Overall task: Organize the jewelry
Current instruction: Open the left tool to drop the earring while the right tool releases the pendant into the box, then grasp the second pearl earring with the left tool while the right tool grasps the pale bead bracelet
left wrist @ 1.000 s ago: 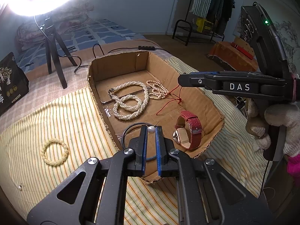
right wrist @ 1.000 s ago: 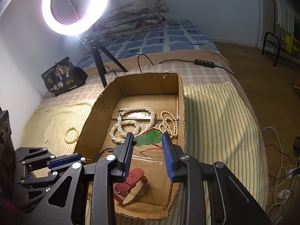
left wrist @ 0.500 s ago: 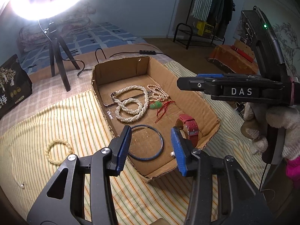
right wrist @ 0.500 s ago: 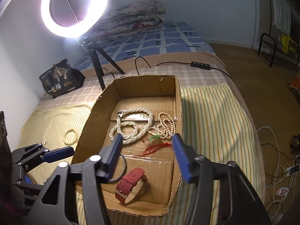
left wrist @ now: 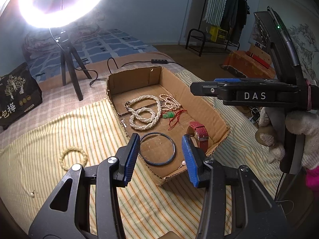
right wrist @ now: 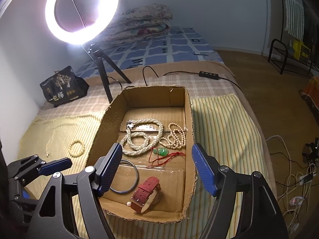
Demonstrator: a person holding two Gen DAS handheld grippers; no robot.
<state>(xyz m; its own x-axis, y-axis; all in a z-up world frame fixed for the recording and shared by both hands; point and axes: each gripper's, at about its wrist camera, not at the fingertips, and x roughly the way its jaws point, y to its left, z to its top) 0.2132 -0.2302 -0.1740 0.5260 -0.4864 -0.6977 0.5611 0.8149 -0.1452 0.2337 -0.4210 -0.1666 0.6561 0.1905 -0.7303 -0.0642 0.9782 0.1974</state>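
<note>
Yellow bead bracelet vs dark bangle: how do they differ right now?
The yellow bead bracelet is a loop of pale round beads; the dark bangle is one thin rigid hoop. The yellow bead bracelet lies on the striped cloth outside the cardboard box; the dark bangle lies inside it. The dark bangle looks wider. Both lie flat, ungripped.

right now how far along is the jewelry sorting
Done: pearl necklaces, green pendant, bangle, red watch and a pearl earring lie in the cardboard box. In hand: nothing; both tools are open. Left: bead bracelet and a small earring on the striped cloth.
</note>
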